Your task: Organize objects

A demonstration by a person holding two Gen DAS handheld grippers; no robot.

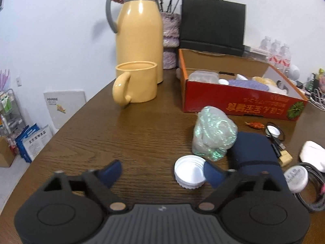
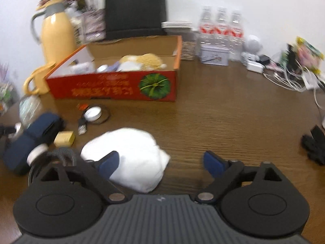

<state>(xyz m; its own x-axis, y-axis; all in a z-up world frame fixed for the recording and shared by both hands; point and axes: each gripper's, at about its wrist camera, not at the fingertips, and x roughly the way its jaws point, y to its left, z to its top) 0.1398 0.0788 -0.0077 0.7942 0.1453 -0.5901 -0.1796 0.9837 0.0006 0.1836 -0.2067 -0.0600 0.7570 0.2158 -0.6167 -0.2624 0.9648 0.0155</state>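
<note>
Our left gripper (image 1: 162,171) is spread, empty, beside the white lid (image 1: 190,171) on the surface (image 1: 121,134). Our right gripper (image 2: 160,163) is spread over the white cloth (image 2: 130,154). We should centre it before pinching, then carry it to the red box (image 2: 113,85).

Warm yellows, a red box and dark wood

The tabletop (image 1: 142,134) is dark brown with fine wood grain; the jug (image 1: 140,34) is pale yellow with a grey collar and handle, and the mug (image 1: 138,81) matches its yellow. The box (image 1: 233,99) is red with orange-yellow lettering and a green leafy emblem, plain brown card inside. A crinkled wrap (image 1: 214,134) shimmers green-white, the lid (image 1: 190,171) is white, the pouch (image 1: 256,152) navy, the cloth (image 2: 130,154) white, the bag (image 1: 212,23) black. Each tool (image 1: 162,172) (image 2: 162,162) is black with blue pads (image 1: 110,171). The bottles (image 2: 221,26) are clear with red-and-white labels.
</note>
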